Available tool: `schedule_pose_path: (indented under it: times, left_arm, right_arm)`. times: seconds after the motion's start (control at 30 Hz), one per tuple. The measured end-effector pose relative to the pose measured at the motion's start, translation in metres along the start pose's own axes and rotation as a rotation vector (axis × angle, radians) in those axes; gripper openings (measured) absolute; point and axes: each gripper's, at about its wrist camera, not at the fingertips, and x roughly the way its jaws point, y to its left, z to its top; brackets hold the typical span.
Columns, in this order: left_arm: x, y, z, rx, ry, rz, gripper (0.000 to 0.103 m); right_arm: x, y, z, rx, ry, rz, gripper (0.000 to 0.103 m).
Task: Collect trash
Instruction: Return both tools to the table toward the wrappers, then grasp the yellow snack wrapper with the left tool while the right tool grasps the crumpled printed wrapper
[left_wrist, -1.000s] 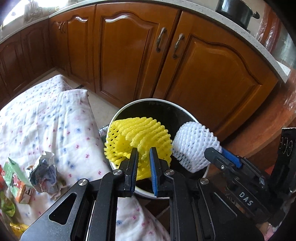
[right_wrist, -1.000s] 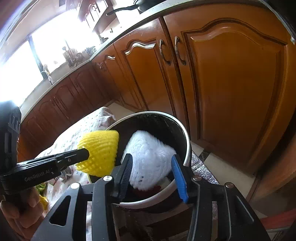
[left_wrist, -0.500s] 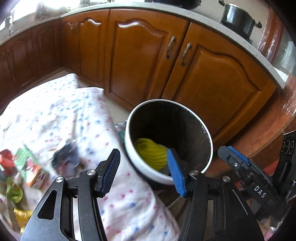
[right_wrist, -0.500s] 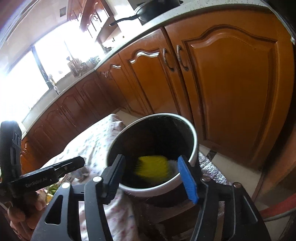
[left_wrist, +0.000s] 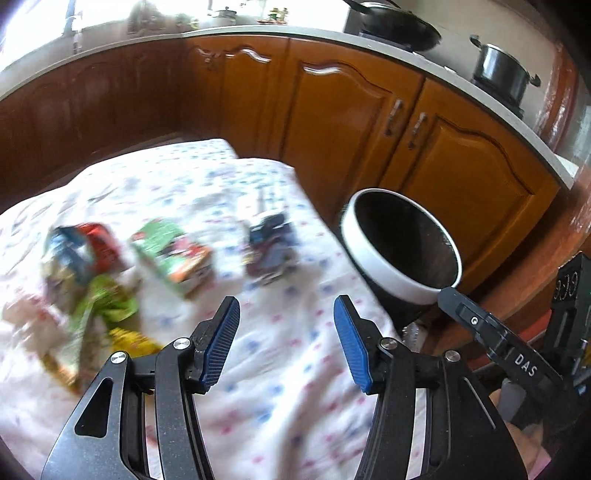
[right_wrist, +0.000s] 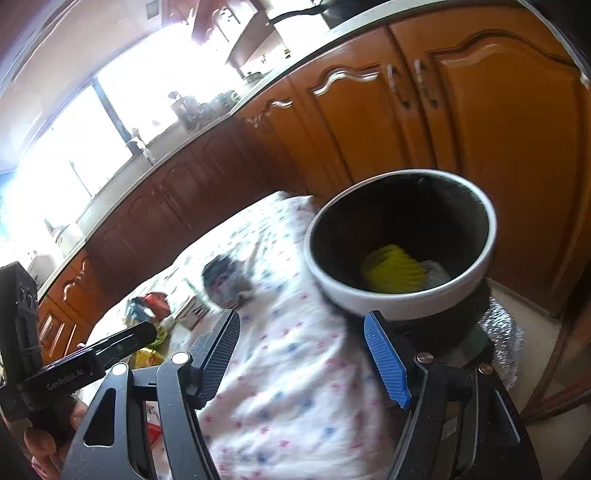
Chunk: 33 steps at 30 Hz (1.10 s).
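Left hand-held gripper (left_wrist: 286, 341) is held spread and empty over the cloth (left_wrist: 280, 373). Right hand-held gripper (right_wrist: 303, 363) is seen opening, nothing between its jaws. Yellow net (right_wrist: 391, 271) lies in the bin (right_wrist: 400, 308), right. Blurred wrappers (left_wrist: 122, 258) are scattered far left on the cloth.

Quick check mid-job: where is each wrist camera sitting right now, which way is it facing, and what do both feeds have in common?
Left wrist: rides the left gripper, jaws apart and empty, looking down over the patterned cloth at the scattered trash; the right gripper's finger pokes in at lower right.
Right wrist: rides the right gripper, jaws opening and empty, facing the bin with the yellow foam net inside; a hand holding the left gripper shows at lower left.
Shared: bin, cloth, trash, wooden cabinets.
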Motion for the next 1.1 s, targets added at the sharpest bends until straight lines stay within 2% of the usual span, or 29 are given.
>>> schedule_pose_path:
  times: [0.3,0.6,0.8,1.0,1.1]
  left_arm:
    - [-0.024,0.046,-0.019,-0.051,-0.021,0.061,0.054]
    - [-0.031,0.078,-0.036,-0.078,-0.04,0.089,0.055]
    - [-0.018,0.087,-0.04,-0.092,-0.013,0.103,0.055]
    - [-0.008,0.08,-0.037,-0.057,0.007,0.095,0.055]
    - [0.003,0.078,-0.036,-0.042,0.042,0.105,0.055]
  right_arm:
    - [0.016,0.041,-0.017,-0.05,0.043,0.046,0.072]
    - [0.037,0.076,-0.017,-0.179,0.043,0.052,0.072]
    - [0.06,0.08,-0.006,-0.216,0.073,0.044,0.072]
    - [0.087,0.086,0.006,-0.24,0.105,0.05,0.072]
    - [0.104,0.089,0.011,-0.248,0.13,0.052,0.072]
